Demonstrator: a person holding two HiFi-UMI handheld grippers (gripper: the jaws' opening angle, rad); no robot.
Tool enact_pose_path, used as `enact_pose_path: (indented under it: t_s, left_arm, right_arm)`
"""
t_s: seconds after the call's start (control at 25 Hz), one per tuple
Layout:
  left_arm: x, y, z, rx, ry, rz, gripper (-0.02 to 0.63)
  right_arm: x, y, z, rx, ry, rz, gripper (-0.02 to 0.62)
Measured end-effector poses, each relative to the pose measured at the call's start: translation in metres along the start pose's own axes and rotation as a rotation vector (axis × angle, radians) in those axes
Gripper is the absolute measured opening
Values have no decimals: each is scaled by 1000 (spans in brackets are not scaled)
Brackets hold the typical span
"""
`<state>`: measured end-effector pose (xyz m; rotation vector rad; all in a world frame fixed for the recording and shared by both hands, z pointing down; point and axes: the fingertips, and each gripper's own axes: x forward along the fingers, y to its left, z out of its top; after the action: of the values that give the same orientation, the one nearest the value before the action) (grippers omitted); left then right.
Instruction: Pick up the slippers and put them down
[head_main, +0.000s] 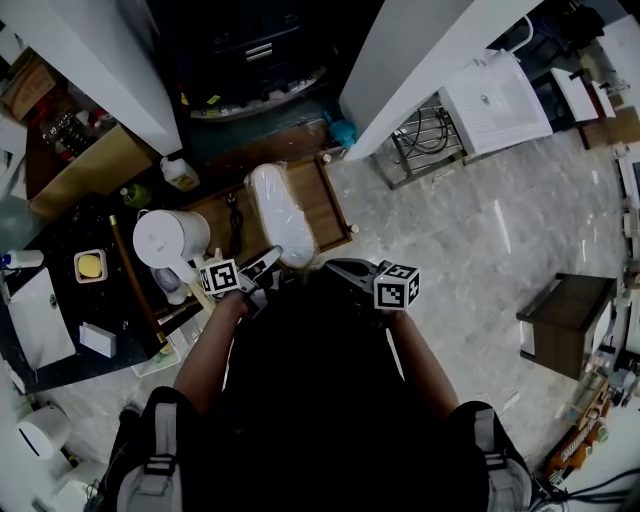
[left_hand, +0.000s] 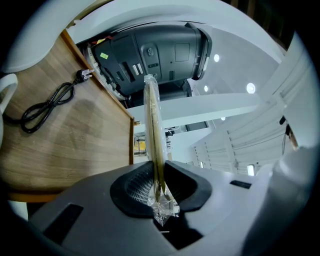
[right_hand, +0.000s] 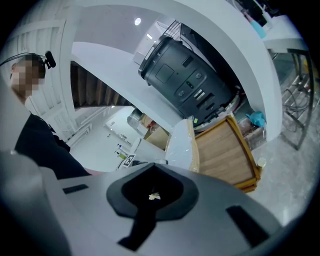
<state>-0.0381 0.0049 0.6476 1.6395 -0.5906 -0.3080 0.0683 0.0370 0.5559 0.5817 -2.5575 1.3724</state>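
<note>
As I look down through the head view, the pale marble floor (head_main: 480, 230) takes most of the room, with wide bare space at the right up to a dark side table (head_main: 565, 320). Two white beams cross above, and a wire rack (head_main: 425, 140) stands against the right one. At the left a black counter (head_main: 60, 230) closes that side. Between them lies a wooden platform (head_main: 325, 200) with a raised rim, a white kettle (head_main: 170, 240) just beside its left edge and a black cable (left_hand: 45, 107) on the wood. The slippers (head_main: 278, 215), wrapped in clear plastic, are over this platform. My left gripper (head_main: 262, 270) has its jaws clamped on their near end, edge-on. My right gripper (head_main: 345, 270) has its jaws pressed together, holding nothing.
</note>
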Motion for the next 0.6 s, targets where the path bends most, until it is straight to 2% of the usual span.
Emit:
enact_pose_path:
  t_s: [0.6]
  left_arm:
    - [2,25,0,-22,22,52,72]
  right_arm:
    - [-3,-2,0,5,10,-8,8]
